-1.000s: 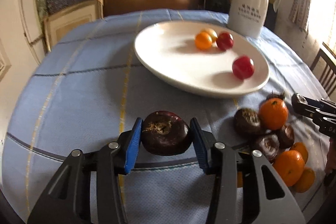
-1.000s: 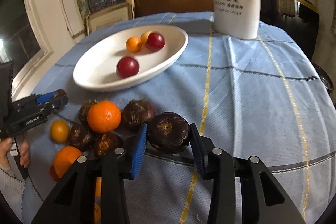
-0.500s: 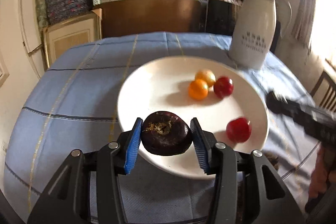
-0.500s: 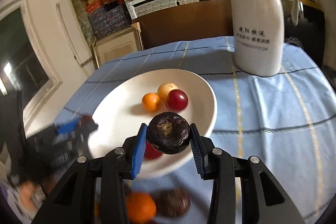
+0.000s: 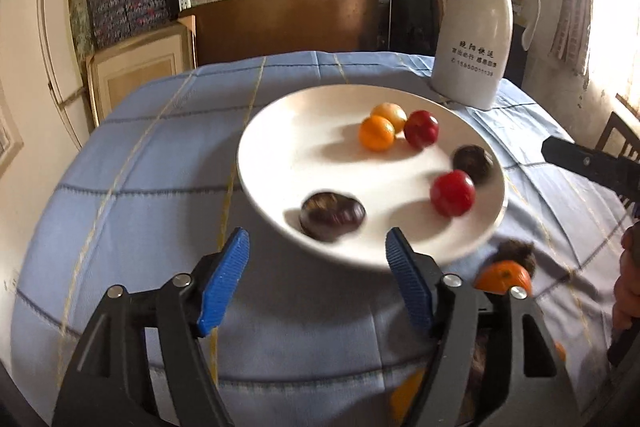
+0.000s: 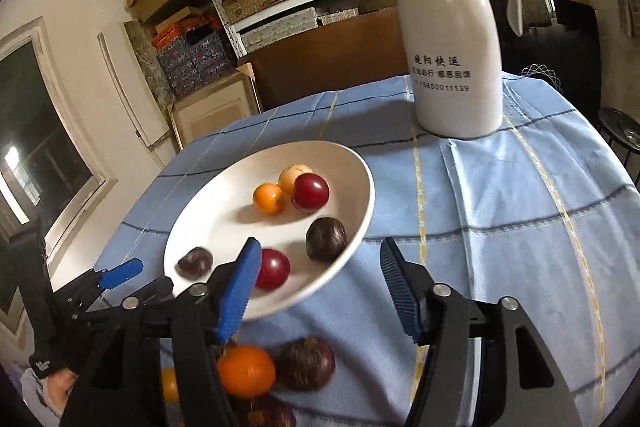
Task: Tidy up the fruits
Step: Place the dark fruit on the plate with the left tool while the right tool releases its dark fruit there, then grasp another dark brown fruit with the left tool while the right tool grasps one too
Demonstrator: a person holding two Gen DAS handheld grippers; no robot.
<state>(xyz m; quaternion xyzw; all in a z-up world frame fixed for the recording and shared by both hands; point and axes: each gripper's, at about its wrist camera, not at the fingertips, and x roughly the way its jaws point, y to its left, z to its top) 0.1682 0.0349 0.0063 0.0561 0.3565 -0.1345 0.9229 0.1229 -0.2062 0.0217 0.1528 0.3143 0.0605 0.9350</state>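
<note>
On the blue checked tablecloth stands a white jug, and nearer lies the white plate, which carries two dark brown fruits, two red ones, an orange one and a pale one. The left gripper and the right gripper both stand wide open and hold nothing. One dark fruit, blurred and perhaps rolling, lies on the plate's near edge just beyond the left fingertips, and the other dark fruit lies on the plate just beyond the right ones.

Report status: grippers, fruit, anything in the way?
Left gripper open, right gripper open. Six fruits on plate. Loose fruit pile remains. Nothing blocking.
</note>
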